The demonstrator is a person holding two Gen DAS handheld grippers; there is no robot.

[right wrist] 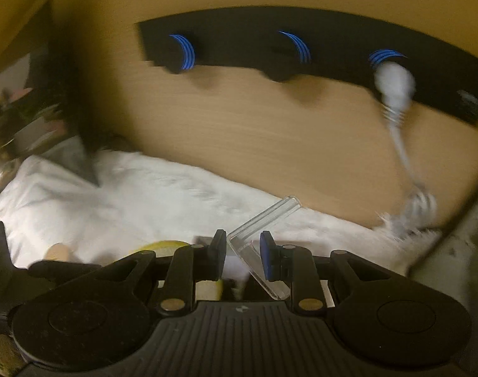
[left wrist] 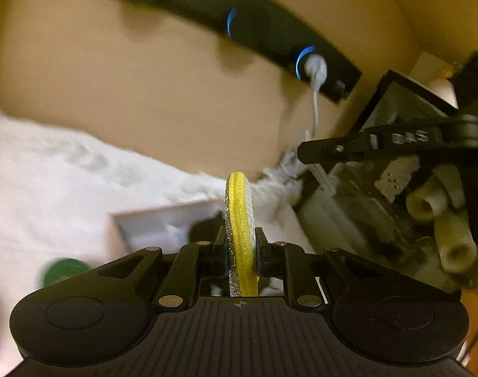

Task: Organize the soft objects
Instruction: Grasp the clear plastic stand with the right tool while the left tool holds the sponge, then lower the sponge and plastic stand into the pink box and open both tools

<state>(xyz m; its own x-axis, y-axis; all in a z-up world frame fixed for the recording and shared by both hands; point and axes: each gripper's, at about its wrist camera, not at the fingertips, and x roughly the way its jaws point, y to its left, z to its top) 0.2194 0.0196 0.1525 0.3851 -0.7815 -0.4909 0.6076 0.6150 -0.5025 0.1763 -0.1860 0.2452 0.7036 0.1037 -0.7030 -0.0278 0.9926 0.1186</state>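
My left gripper is shut on a yellow and silver glitter hair tie, which stands upright between the pads above a white furry cloth. A white open box lies just behind the fingers. My right gripper holds a clear plastic lid tilted between its pads, above the same white cloth. A yellow object shows partly behind the right gripper's left finger. The right gripper's arm shows in the left wrist view.
A black wall rack with blue-ringed pegs hangs on the wooden wall, a white cable dangling from one peg. A green round object lies at left. A dark bin with foam rollers stands at right. A dark cushion lies at left.
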